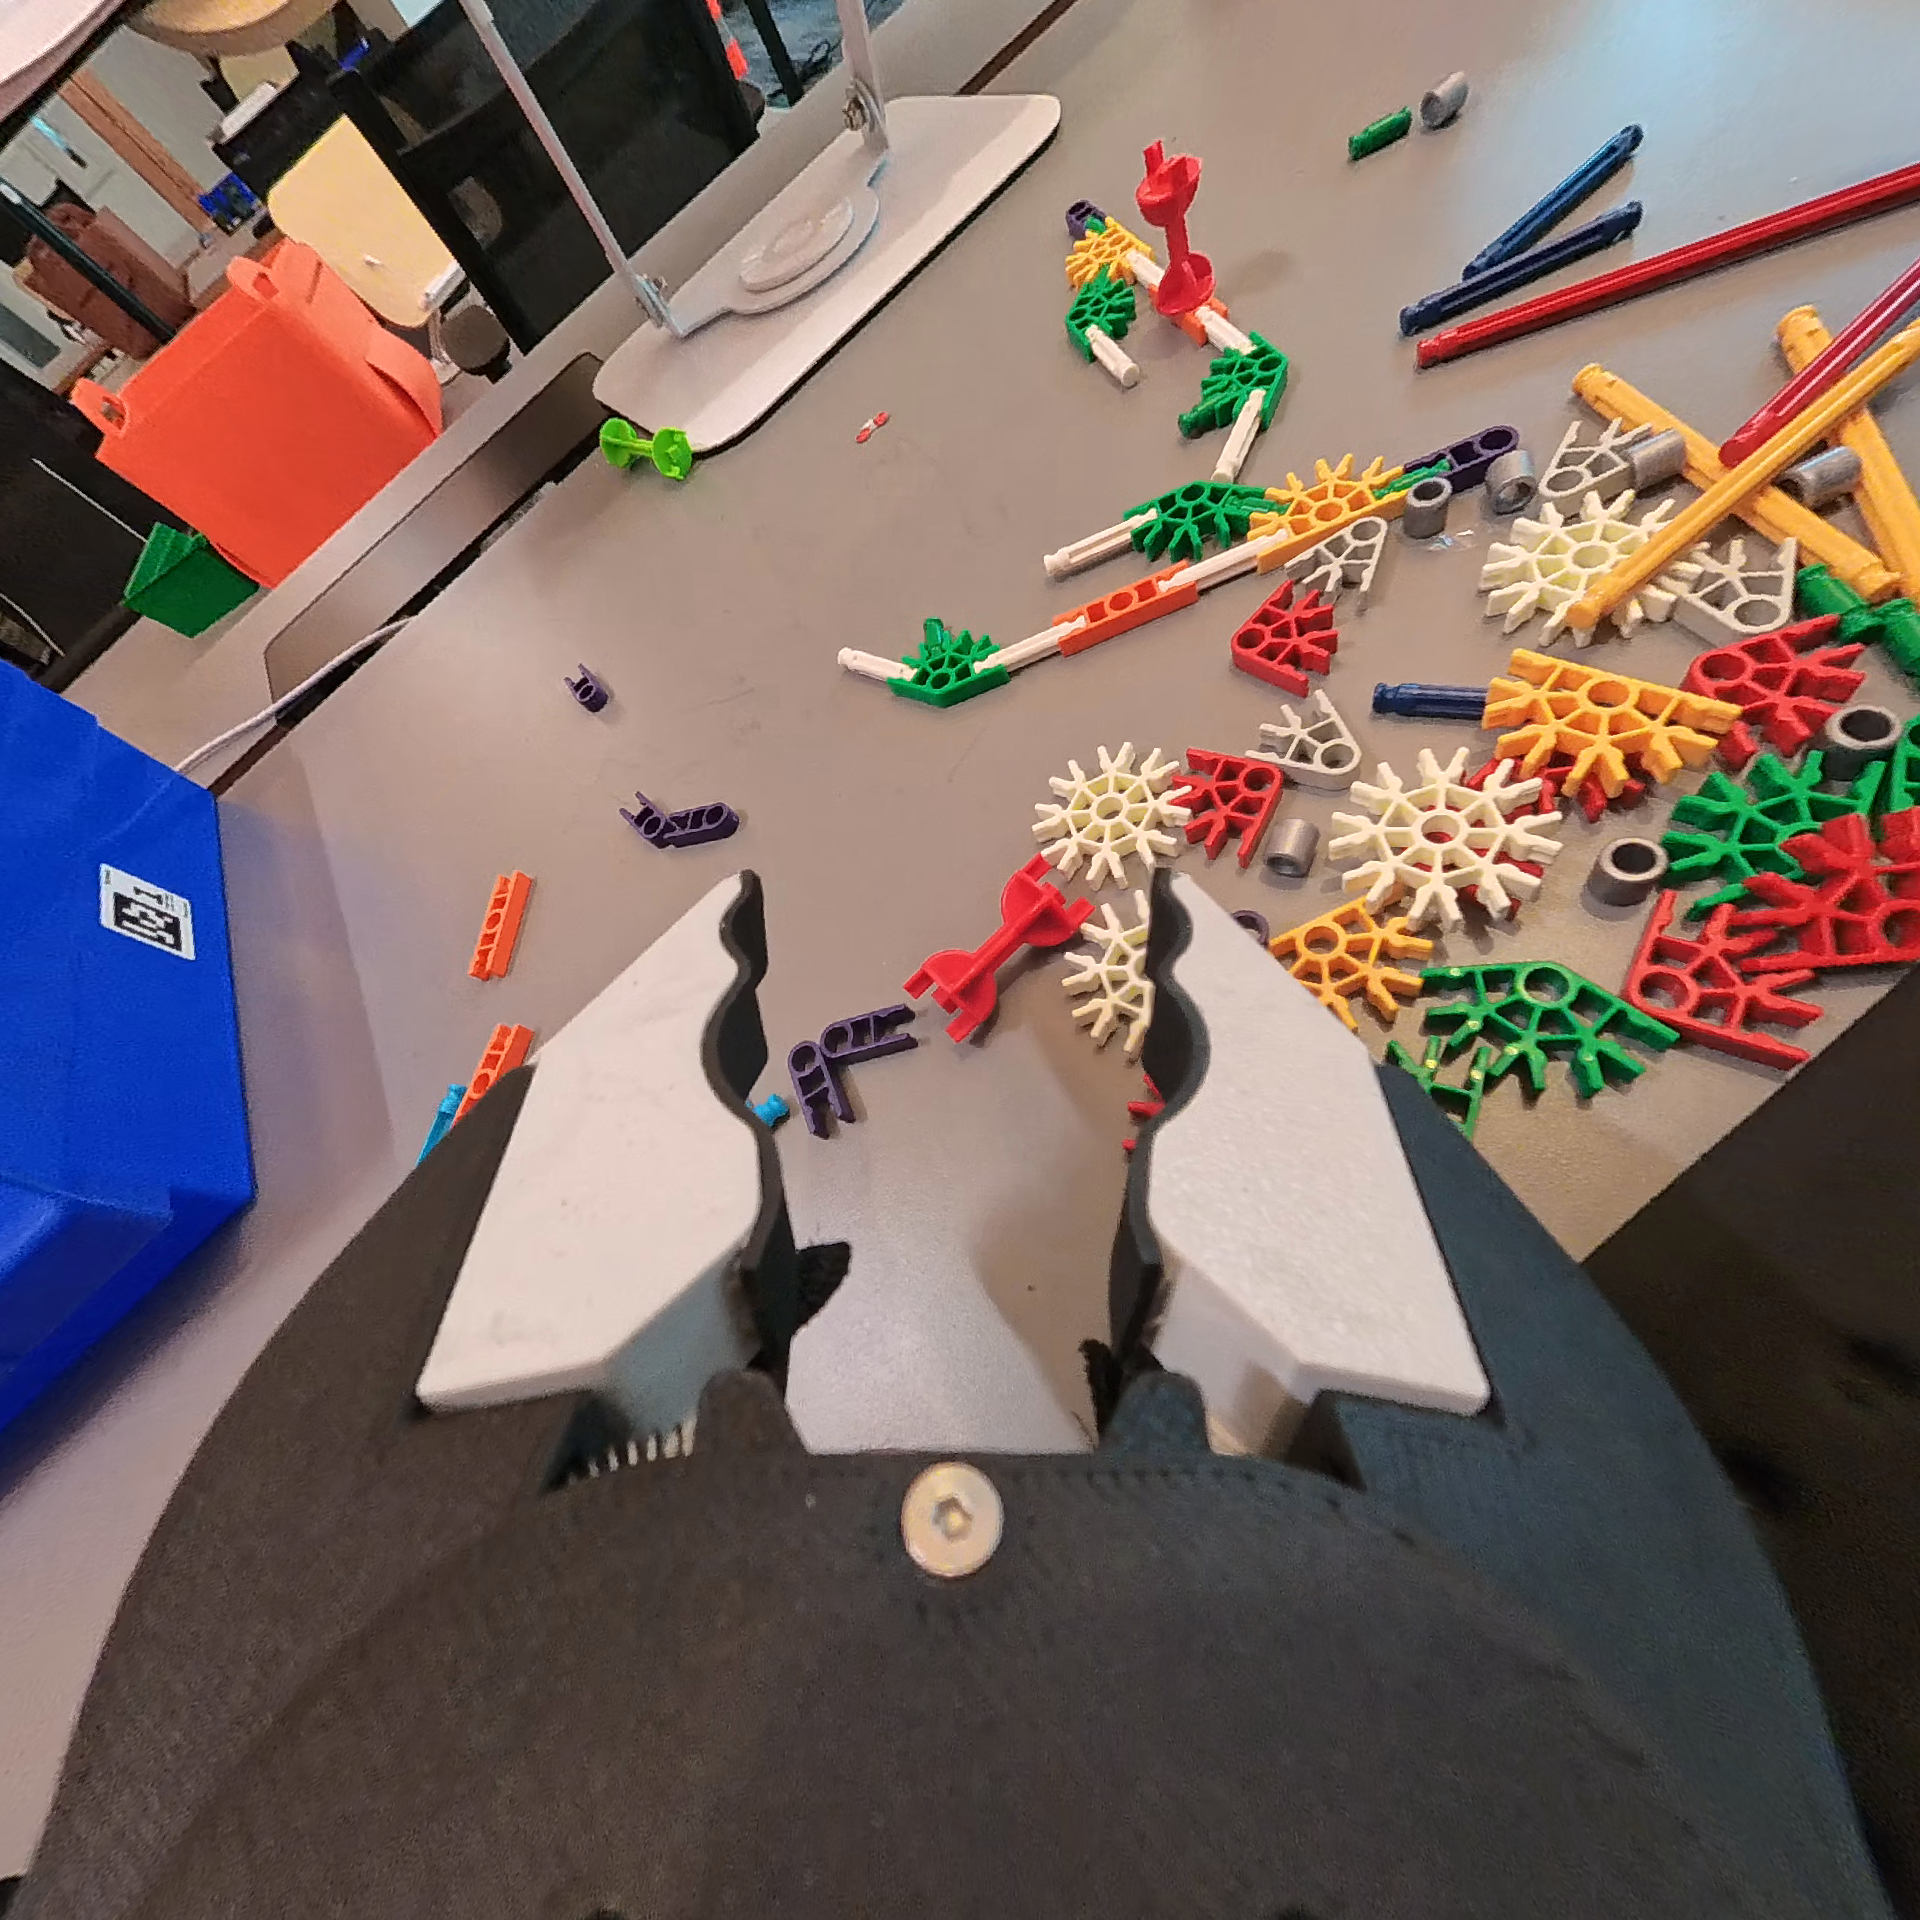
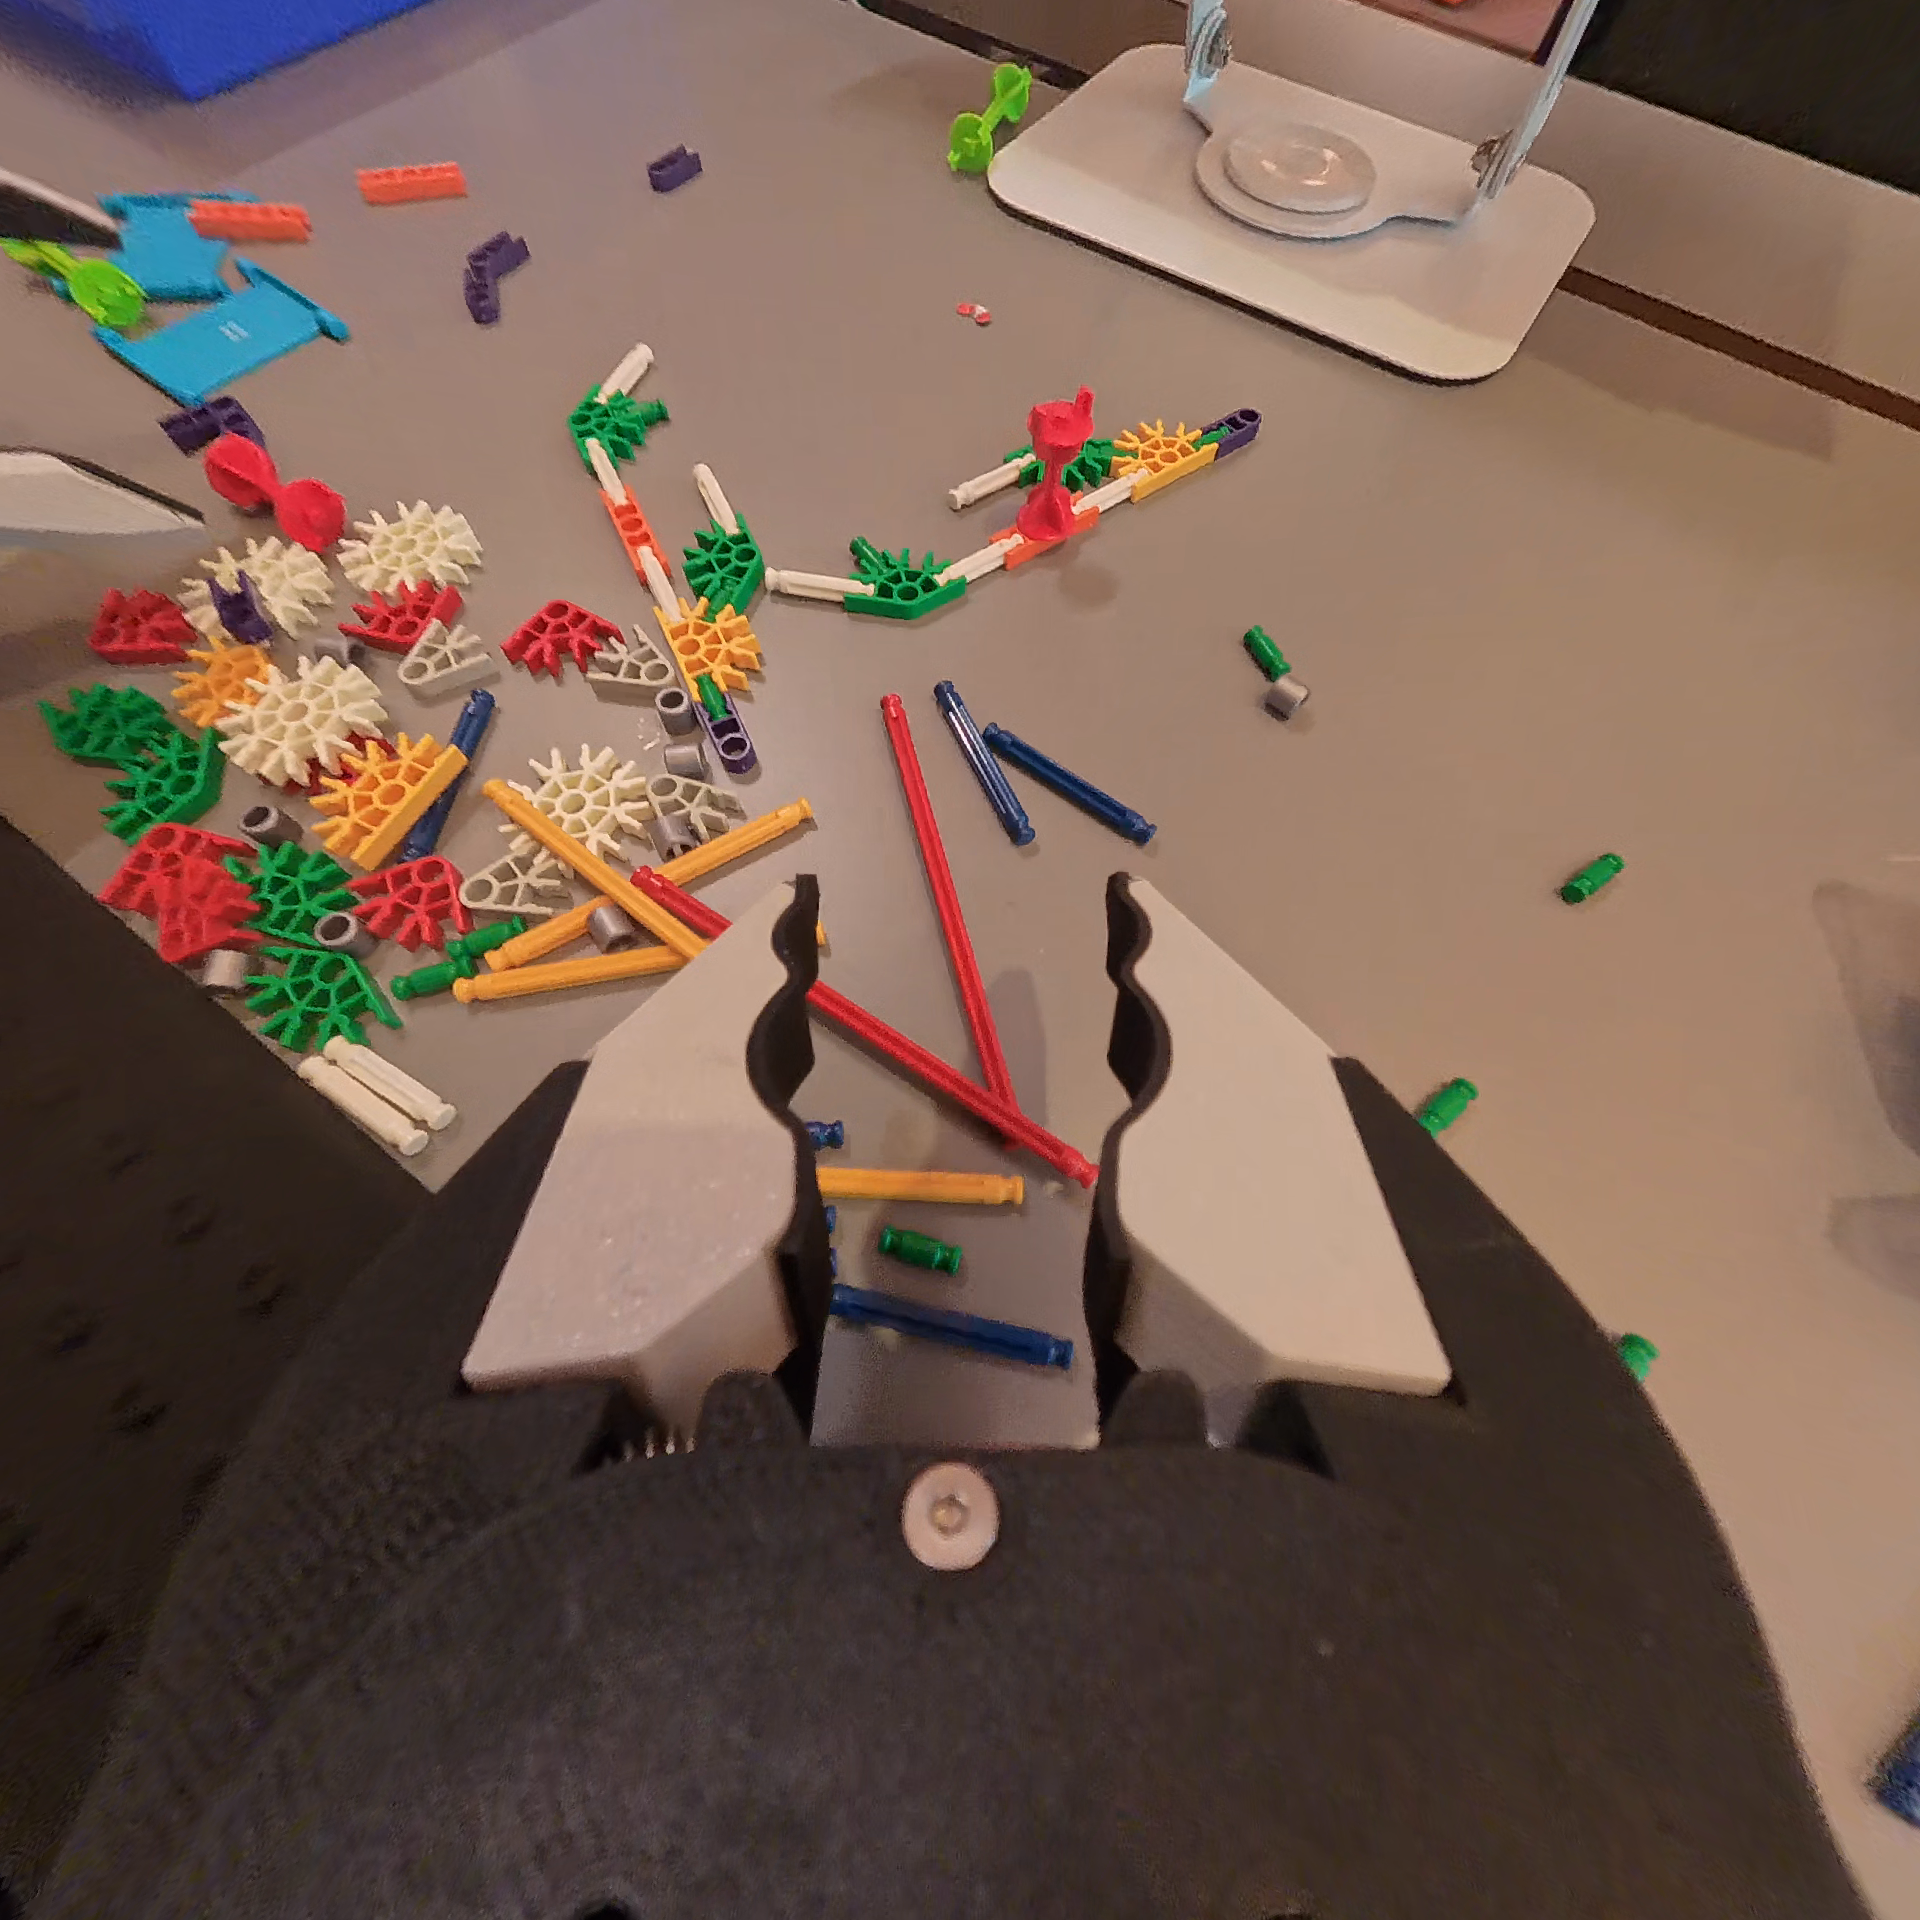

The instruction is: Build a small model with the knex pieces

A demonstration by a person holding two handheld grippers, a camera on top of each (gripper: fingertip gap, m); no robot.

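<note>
My left gripper (image 1: pixel 956 894) is open and empty above the grey table (image 1: pixel 810 582). A red spool piece (image 1: pixel 992 951) and a purple angle connector (image 1: pixel 842 1060) lie between its fingers, with a white snowflake connector (image 1: pixel 1112 982) at the right finger. My right gripper (image 2: pixel 961 899) is open and empty over two long red rods (image 2: pixel 940 883), with a yellow rod (image 2: pixel 920 1184), a short green rod (image 2: pixel 920 1249) and a blue rod (image 2: pixel 951 1325) lying between its fingers. A chain of green, yellow and orange connectors joined by white rods (image 2: pixel 904 587) lies farther off, with an upright red spool (image 2: pixel 1055 462) on it.
A heap of red, green, yellow and white connectors (image 2: pixel 291 790) lies left of the right gripper. A blue bin (image 1: pixel 94 1039) stands at the left, an orange container (image 1: pixel 265 416) behind it. A grey stand base (image 2: pixel 1299 208) sits at the back. The table edge (image 1: pixel 1662 1174) runs near the right. The grey stand base (image 2: pixel 1299 208) sits 35 cm or so from the ends of my right fingers. My left wrist view (image 1: pixel 840 233) looks at it from another angle.
</note>
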